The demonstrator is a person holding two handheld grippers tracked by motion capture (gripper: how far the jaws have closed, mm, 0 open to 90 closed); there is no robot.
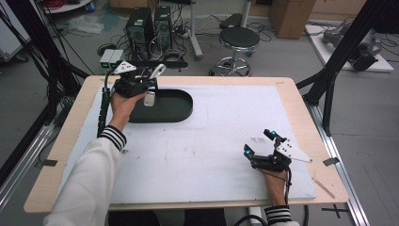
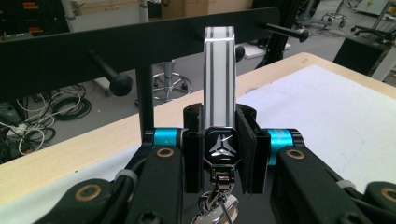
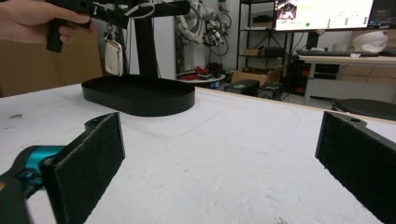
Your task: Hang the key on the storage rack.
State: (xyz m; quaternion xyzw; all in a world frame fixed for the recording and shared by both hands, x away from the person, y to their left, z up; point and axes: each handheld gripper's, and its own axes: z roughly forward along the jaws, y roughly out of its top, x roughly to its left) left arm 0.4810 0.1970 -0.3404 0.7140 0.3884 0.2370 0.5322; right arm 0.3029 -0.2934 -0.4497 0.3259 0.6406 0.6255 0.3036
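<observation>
Here, left hand-held gripper (image 2: 219, 154) clamped on key fob (image 2: 219, 84) — above black tray (image 1: 179, 110); right hand-held gripper (image 3: 219, 154) jaws apart.

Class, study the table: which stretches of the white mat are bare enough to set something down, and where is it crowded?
The widest bare patch of the white mat lies between the black tray and the right gripper. The far right corner is bare too. It is crowded at the far left, where the left gripper holds a strap above the tray beside the peg rack.

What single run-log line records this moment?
left tongs: shut on key strap, raised by peg rack above black tray | right tongs: open, on table
</observation>
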